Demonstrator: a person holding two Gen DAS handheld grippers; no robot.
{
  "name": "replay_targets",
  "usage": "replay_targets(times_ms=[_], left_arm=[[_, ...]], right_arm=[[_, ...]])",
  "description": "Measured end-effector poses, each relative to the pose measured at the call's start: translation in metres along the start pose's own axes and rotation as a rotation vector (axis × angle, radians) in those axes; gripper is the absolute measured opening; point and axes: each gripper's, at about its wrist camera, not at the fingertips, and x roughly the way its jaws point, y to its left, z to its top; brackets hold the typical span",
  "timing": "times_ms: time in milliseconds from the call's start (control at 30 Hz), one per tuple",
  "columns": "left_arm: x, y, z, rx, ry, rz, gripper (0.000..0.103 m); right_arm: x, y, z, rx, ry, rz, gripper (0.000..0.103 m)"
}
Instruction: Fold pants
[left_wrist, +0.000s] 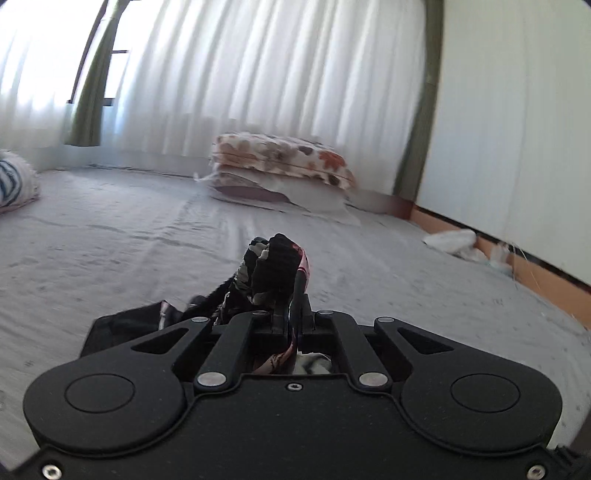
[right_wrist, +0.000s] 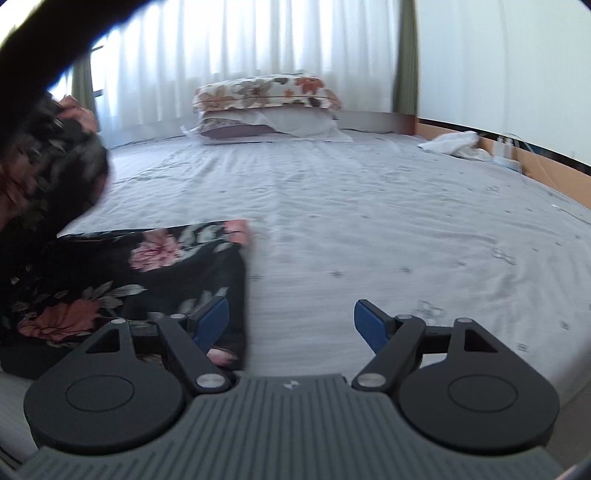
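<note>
Left tongs (left_wrist: 286, 295): jaws closed tight on a bunched fold of the pants (left_wrist: 273, 266), black cloth with pink and pale flowers. The cloth sticks up past the tips and trails back under the linkage toward the lower left.

Right tongs (right_wrist: 291, 321): jaws wide apart, blue pads bare, nothing between them. The left pad sits over the edge of the pants (right_wrist: 147, 273); the right pad is over bare bed sheet (right_wrist: 369, 206).

Pants, right wrist view: one part lies flat on the sheet at lower left, straight edge running down toward the tongs. Another part is lifted at the far left, blurred, rising out of the picture.

Bed: grey sheet with faint small print, lightly wrinkled. At the head, a flowered pillow (right_wrist: 266, 90) stacked on a paler pillow (right_wrist: 266, 125). White cloth (right_wrist: 452, 142) bunched by the wooden bed rail (right_wrist: 554, 170) on the right. Striped pillow (left_wrist: 14, 181) at far left in the left wrist view.

White curtains (left_wrist: 258, 66) behind, green drapes at the sides.
</note>
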Motion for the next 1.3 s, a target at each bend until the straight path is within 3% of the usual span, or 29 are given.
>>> replay_targets(times_ms=[100, 200, 300, 333, 367, 433, 567, 667, 967, 1133, 1300], left_arm=[[0.029, -0.050, -0.038, 0.082, 0.087, -0.005, 0.004], [0.053, -0.075, -0.074, 0.107, 0.219, 0.002, 0.005], [0.059, -0.092, -0.098, 0.133, 0.318, -0.028, 0.018], [0.055, -0.095, -0.104, 0.139, 0.337, -0.040, 0.030], [0.049, -0.096, -0.107, 0.141, 0.344, -0.049, 0.045], [0.038, -0.093, -0.108, 0.136, 0.332, -0.054, 0.057], [0.010, -0.065, -0.085, 0.128, 0.326, -0.048, 0.072], [-0.008, -0.039, -0.071, 0.117, 0.307, 0.003, 0.081], [-0.042, 0.039, -0.068, 0.128, 0.347, 0.247, 0.082], [-0.059, 0.061, -0.067, 0.125, 0.317, 0.272, 0.084], [-0.079, 0.077, -0.073, 0.137, 0.293, 0.294, 0.085]], right_arm=[[-0.007, -0.022, -0.001, 0.043, -0.002, -0.035, 0.085], [-0.010, -0.038, -0.002, 0.054, -0.002, -0.059, 0.085], [-0.008, -0.048, -0.005, 0.072, 0.007, -0.062, 0.085], [-0.007, -0.050, -0.006, 0.082, 0.012, -0.059, 0.085], [-0.005, -0.052, -0.006, 0.092, 0.016, -0.056, 0.085], [-0.002, -0.053, -0.008, 0.106, 0.020, -0.045, 0.085], [0.000, -0.047, -0.009, 0.107, 0.012, -0.019, 0.085], [0.002, -0.038, -0.006, 0.106, 0.006, 0.019, 0.085], [0.008, 0.009, -0.002, 0.072, 0.001, 0.159, 0.085], [0.008, 0.030, -0.002, 0.051, 0.004, 0.215, 0.086], [0.010, 0.050, -0.009, -0.020, 0.030, 0.197, 0.087]])
